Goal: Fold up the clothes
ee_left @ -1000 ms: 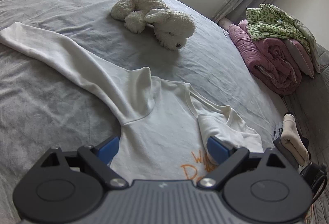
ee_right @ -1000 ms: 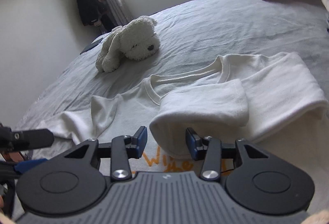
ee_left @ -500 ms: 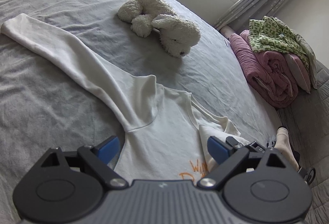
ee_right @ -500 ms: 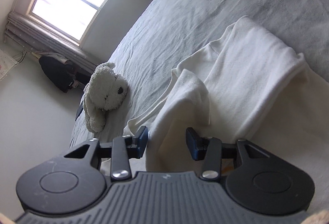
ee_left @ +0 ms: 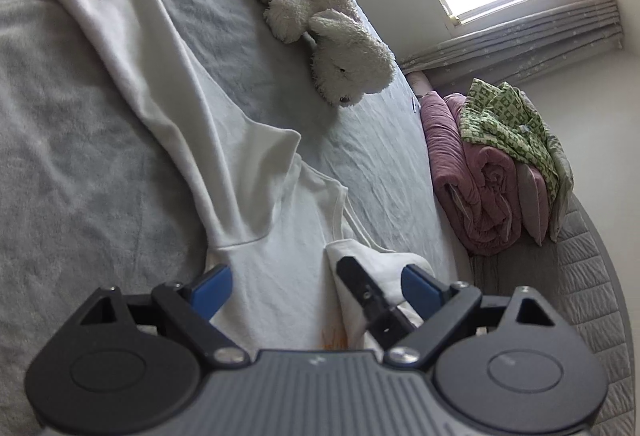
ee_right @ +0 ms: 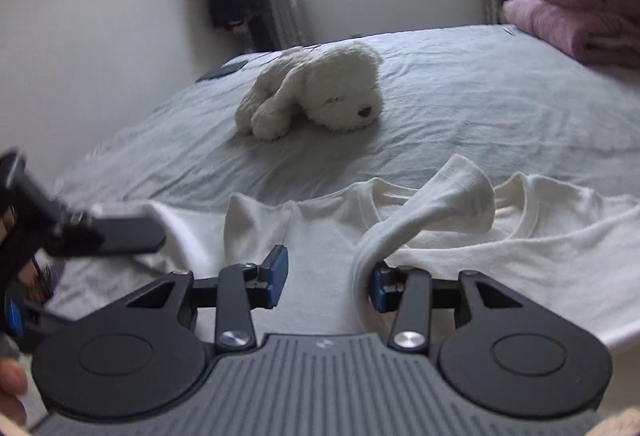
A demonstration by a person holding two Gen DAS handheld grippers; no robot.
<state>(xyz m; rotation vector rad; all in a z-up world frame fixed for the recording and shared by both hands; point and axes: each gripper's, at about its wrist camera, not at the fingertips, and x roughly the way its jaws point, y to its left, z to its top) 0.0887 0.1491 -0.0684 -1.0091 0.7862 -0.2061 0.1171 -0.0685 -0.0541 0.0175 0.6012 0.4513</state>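
The orange print on the white long-sleeved cotton shirt (ee_left: pixel 280 268) is mostly hidden behind the wide, empty left claw (ee_left: pixel 316 286), while the half-open right claw (ee_right: pixel 326 278) hangs over the shirt, its sleeve cuff beside one finger.

**Q:** What can't you make out from your two grippers?

**A:** My right wrist view is smeared by motion. The plush dog (ee_right: pixel 316 91) is soft-edged, and the dark shape (ee_right: pixel 234 1) hanging by the window is too blurred to name. The white shirt (ee_right: pixel 520 248) runs off the right edge.

**Q:** And the left view?

**A:** My left gripper (ee_left: pixel 312 286) body covers the shirt's lower part, so its orange print (ee_left: pixel 334 342) is unreadable. The long sleeve (ee_left: pixel 120 31) leaves the frame at the top left corner. A small item (ee_left: pixel 415 103) beside the pink bedding is too tiny to identify.
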